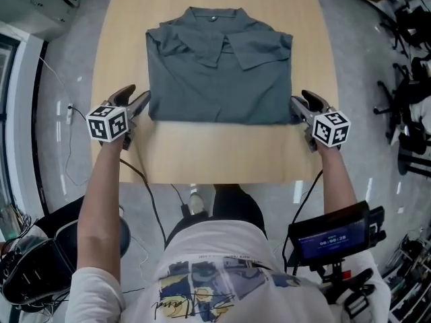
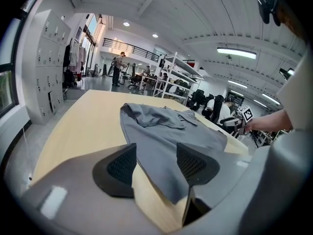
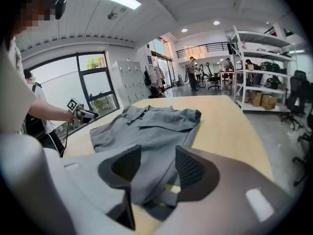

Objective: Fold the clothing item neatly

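On the table (image 1: 202,163), left gripper (image 1: 140,99) and right gripper (image 1: 301,103) gaped astride corners of the shirt (image 1: 219,73) — a shallow bite risked lifting one layer.

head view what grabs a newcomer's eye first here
A grey collared shirt lies flat toward the far side of the light wooden table. The left gripper and right gripper flank its near corners, jaws apart with cloth between them.

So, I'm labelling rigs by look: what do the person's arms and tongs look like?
The left tongs and right tongs: dark grey bodies, black mesh-textured pads, each bearing a white cube with black square markers. Black cable trails down. White short-sleeved printed T-shirt.
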The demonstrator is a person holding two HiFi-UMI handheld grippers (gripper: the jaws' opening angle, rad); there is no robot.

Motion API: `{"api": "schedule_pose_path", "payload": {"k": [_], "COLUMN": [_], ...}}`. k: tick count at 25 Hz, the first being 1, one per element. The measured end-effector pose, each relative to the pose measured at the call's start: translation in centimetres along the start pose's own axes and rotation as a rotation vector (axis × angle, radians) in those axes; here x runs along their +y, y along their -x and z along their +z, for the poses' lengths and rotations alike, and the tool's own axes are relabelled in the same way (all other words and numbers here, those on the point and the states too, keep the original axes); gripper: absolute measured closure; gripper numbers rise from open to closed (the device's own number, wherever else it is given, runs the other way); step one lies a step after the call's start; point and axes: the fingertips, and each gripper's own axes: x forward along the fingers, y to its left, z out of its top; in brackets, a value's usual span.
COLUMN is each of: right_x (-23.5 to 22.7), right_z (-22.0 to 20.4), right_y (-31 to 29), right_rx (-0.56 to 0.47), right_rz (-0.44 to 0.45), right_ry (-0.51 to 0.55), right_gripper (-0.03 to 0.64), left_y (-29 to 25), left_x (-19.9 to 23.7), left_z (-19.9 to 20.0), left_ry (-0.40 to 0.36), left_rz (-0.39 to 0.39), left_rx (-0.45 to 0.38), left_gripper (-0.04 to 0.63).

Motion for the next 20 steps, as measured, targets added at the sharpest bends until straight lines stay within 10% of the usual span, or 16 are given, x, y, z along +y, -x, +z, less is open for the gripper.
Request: {"api": "schedule_pose_path", "payload": {"k": [20], "right_x": [28.6], "right_z": [-8.7], "right_y": [19.3], "right_rx": [-0.058], "right_rz": [-0.033], "right_ry": [0.153], "right_gripper": [0.408], "left_y": [27.3], "left_x": [-21.7], "left_z": [-11.1], "left_ry": [-0.169], "left_rz": [-0.206], "left_rx": [-0.137], "left_gripper": [0.414]}}
